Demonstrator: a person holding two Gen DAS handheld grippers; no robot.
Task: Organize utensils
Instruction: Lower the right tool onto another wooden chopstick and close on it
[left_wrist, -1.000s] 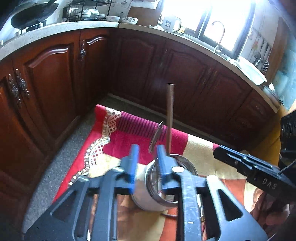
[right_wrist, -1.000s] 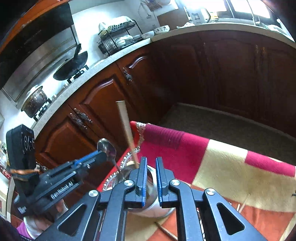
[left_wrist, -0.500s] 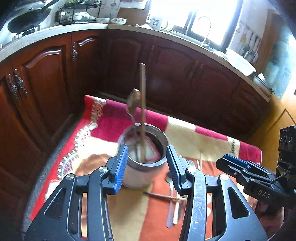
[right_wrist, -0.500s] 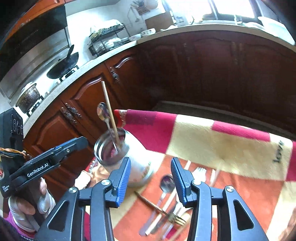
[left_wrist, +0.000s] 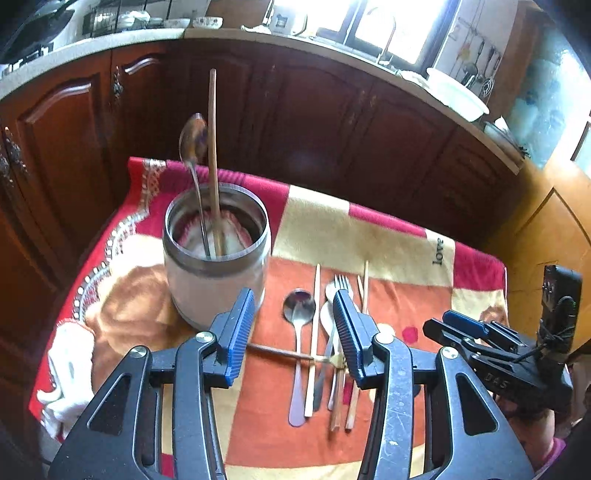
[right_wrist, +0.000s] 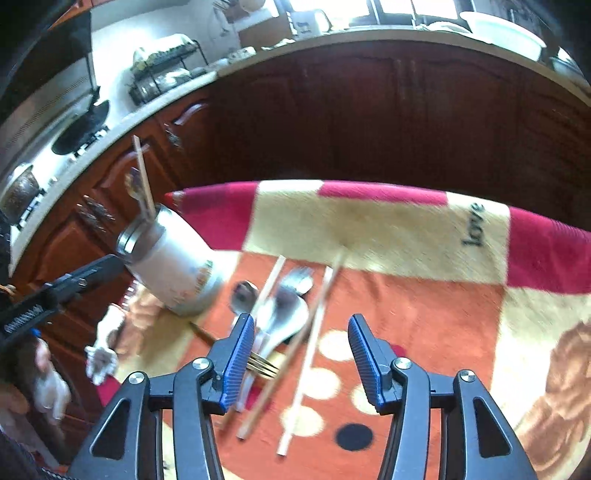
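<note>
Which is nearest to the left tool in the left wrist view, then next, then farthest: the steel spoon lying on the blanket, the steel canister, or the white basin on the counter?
From the left tool:
1. Steel spoon lying on the blanket, between the fingers.
2. Steel canister, ahead to the left.
3. White basin on the counter, far ahead to the right.

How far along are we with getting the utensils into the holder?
Done: one spoon and one chopstick stand in the metal holder. In hand: nothing; the left tool and right tool are open. Left: spoons, forks and chopsticks lying on the blanket.
</note>
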